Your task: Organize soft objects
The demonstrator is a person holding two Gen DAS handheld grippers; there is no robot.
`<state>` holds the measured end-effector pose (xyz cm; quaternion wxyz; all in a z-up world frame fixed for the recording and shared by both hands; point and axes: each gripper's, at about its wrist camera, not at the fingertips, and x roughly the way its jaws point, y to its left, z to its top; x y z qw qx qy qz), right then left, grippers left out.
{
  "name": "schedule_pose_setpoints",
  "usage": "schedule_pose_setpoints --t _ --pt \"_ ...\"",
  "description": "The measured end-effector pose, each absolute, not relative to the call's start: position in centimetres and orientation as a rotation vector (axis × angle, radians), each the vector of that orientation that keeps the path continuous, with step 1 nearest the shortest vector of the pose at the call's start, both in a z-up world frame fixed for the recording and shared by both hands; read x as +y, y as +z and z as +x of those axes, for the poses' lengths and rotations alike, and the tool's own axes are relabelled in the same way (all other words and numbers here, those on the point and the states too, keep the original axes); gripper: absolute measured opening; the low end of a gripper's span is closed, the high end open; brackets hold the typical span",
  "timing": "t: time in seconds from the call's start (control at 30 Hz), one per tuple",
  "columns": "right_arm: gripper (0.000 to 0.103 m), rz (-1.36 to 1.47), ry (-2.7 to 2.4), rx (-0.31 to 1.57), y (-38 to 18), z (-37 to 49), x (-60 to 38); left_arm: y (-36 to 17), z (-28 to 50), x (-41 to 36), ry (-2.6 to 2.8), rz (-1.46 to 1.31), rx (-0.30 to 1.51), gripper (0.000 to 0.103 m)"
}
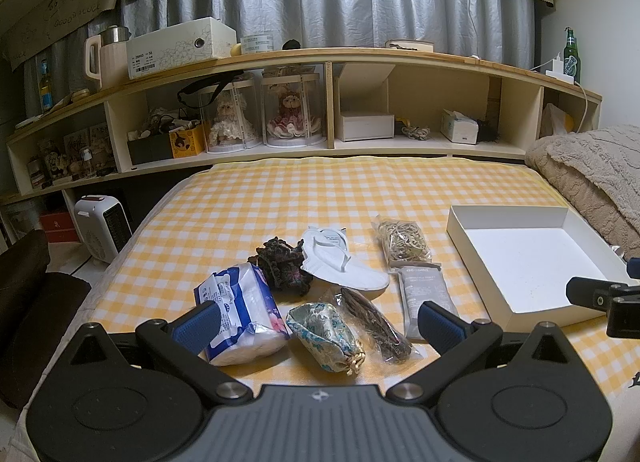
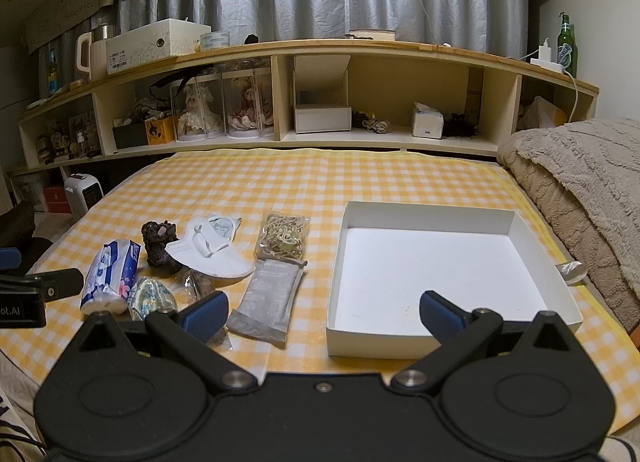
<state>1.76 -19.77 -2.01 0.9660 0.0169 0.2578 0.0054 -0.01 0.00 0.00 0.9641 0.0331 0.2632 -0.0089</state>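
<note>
Soft items lie on the yellow checked bed: a blue-white tissue pack, a brocade pouch, a dark crochet piece, a white slipper, a bag of rubber bands, a grey sachet and a clear bag of dark bits. An empty white box lies to the right. My left gripper is open above the pouch. My right gripper is open over the box's near-left corner.
A wooden shelf unit with dolls, boxes and tissue stands behind the bed. A beige fleece blanket lies at the right. A small white heater stands on the floor at the left.
</note>
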Motion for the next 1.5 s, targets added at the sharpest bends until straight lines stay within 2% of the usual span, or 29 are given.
schedule_pose_setpoints --t 1.5 --pt "0.103 0.036 0.017 0.527 -1.83 2.40 -19.42 0.03 0.15 -0.09 -0.008 0.068 0.531 0.103"
